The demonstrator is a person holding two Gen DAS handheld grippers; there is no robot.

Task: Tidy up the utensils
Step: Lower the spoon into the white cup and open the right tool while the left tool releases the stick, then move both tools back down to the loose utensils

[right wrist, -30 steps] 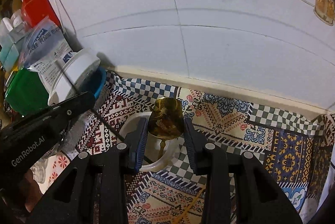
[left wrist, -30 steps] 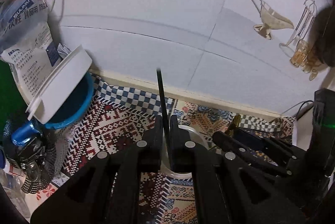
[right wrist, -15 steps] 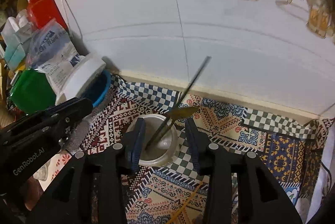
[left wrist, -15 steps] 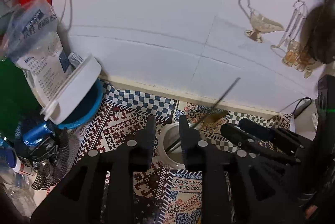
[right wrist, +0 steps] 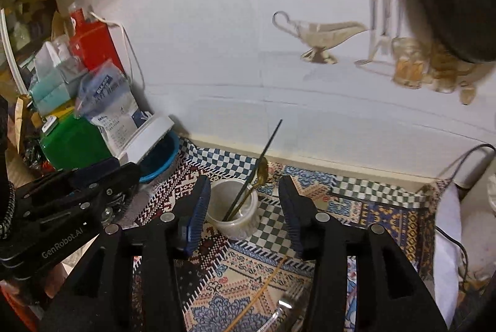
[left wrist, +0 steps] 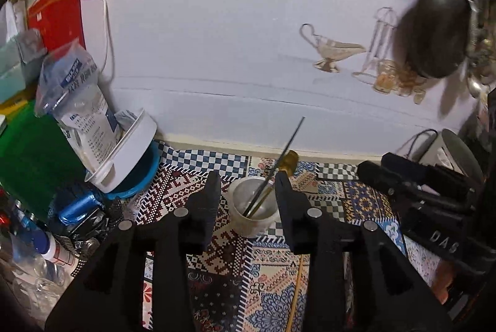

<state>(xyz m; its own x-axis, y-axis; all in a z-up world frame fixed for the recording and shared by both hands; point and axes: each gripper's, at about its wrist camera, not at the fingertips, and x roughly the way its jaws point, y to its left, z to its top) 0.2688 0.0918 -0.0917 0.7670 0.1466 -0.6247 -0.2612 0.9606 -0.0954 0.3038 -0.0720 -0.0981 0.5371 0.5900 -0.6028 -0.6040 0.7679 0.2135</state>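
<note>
"GenRobot.AI" is showing in white on the side of the left gripper (right wrist: 93, 208) in the right wrist view, and "DAS" is showing on the body of the right gripper (left wrist: 403, 186) in the left wrist view. The printing on the plastic bag (right wrist: 108, 96) by the wall is too small to read.

One pale cup (right wrist: 234, 214) is standing on the patterned tablecloth (right wrist: 356, 208), and two utensils are leaning in it: a thin black chopstick (right wrist: 266, 145) and a gold spoon (right wrist: 262, 172). Both are slanting up and to the right toward the white wall (right wrist: 217, 52), the spoon's bowl uppermost. One more gold stick (right wrist: 260, 288) and one silver fork (right wrist: 288, 298) are lying flat on the cloth nearer me.

Both claws are hanging above the cup, their jaws part open and still widening, gripping nothing.
</note>
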